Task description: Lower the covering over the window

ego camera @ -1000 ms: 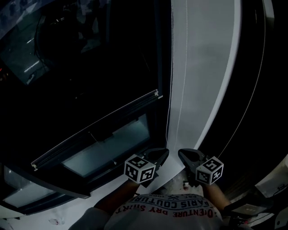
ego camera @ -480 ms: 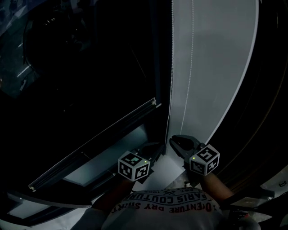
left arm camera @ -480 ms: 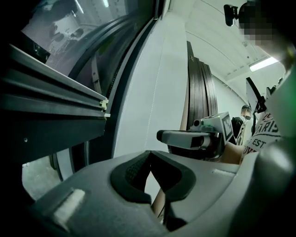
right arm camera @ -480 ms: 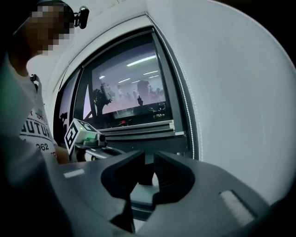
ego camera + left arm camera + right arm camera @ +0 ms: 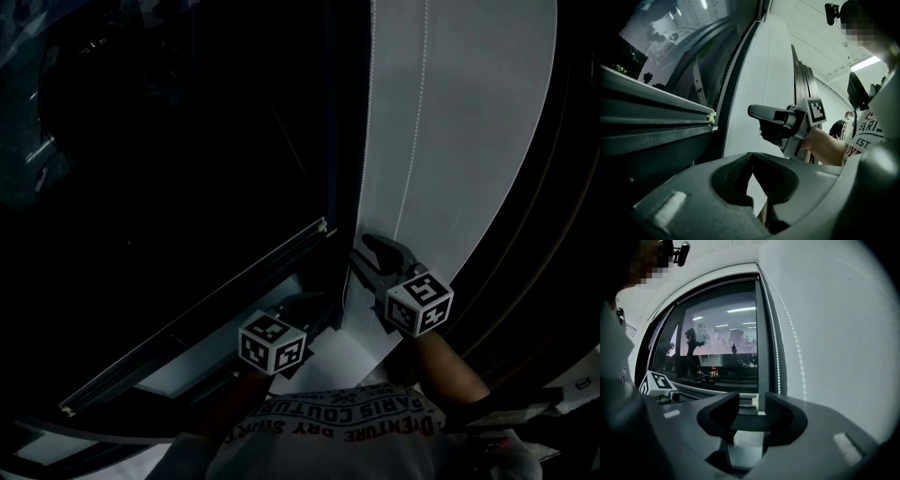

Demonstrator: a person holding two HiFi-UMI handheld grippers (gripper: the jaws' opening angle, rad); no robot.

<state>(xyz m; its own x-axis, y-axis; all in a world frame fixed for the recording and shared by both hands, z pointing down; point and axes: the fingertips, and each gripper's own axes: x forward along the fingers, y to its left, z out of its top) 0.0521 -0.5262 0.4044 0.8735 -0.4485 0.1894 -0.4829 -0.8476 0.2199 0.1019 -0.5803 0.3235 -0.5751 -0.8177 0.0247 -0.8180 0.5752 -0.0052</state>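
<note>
Opening just now, right gripper [image 5: 752,411] empty beside bead cord [image 5: 410,141], left gripper [image 5: 751,169] closed

The room is dim. A tall window [image 5: 717,343] in a dark frame [image 5: 765,333] fills the left of the right gripper view. Outside it is night, with black trees [image 5: 693,341] against a pale sky and small red lights [image 5: 711,367] low down. Long ceiling lamps are mirrored in the glass [image 5: 740,310]. Right of the frame stands a plain white wall [image 5: 834,333]. In the left gripper view a white ceiling [image 5: 811,37] carries a bright strip light [image 5: 865,63], and a person [image 5: 840,126] stands far off near the right edge.
</note>
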